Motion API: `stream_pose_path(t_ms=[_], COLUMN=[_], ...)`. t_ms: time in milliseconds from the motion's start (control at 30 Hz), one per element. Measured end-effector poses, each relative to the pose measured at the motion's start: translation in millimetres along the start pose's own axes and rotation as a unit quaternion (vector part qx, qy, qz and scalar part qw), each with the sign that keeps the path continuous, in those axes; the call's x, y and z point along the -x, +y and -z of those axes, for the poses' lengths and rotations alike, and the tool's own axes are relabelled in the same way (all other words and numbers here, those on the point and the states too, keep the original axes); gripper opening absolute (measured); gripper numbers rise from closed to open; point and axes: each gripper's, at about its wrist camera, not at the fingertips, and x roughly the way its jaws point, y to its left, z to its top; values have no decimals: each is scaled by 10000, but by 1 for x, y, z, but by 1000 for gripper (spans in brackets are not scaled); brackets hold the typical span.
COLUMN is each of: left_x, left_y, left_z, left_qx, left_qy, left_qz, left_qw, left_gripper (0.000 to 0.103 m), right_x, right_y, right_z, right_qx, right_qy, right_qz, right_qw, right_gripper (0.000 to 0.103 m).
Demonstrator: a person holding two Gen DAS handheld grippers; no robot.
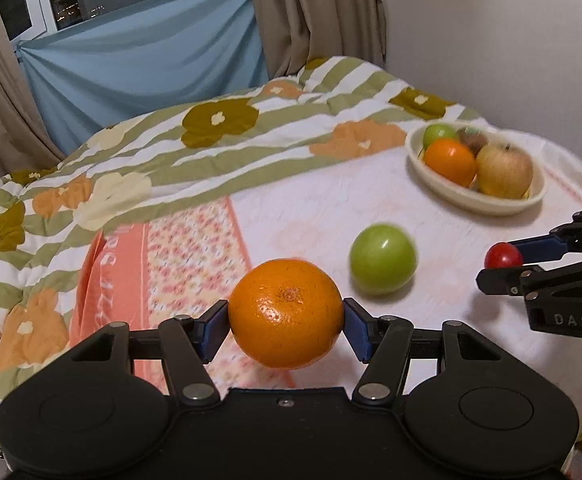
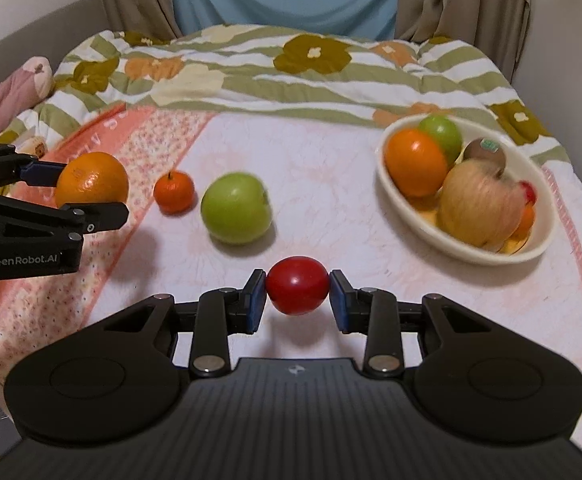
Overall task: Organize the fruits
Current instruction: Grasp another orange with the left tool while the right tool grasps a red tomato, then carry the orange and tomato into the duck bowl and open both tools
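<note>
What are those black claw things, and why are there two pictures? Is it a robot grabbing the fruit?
No robot here: a person holds a two-finger grabber in each hand, and each grabber carries a camera that looks out along its fingers. So you get two pictures, one from each hand.

In the left hand's picture, the left gripper squeezes a big orange between its blue pads. In the right hand's picture, the right gripper pinches a small red fruit.

Below them is a bed with a pale pink cloth. On it lie a green apple and a little mandarin. At the right stands a cream bowl, already holding several fruits, among them another orange and a yellowish apple.
</note>
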Motion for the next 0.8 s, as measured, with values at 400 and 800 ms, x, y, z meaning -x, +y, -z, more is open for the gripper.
stream_pose_path(t_ms=[400,800], left_x=[20,-14], left_y=[-57,-126], left_z=[-67,-130], left_qx=[204,233], left_qy=[-339,-457], left_qz=[118,258], left_qw=[9991,9983], left_gripper=[64,64], right_x=[44,33], right_y=[-92,-194], right_z=[-34,-62], right_qx=[-185,-26], right_qy=[-321,-387], right_qz=[82,112], right_qw=[9993,9992], right_gripper=[49,49])
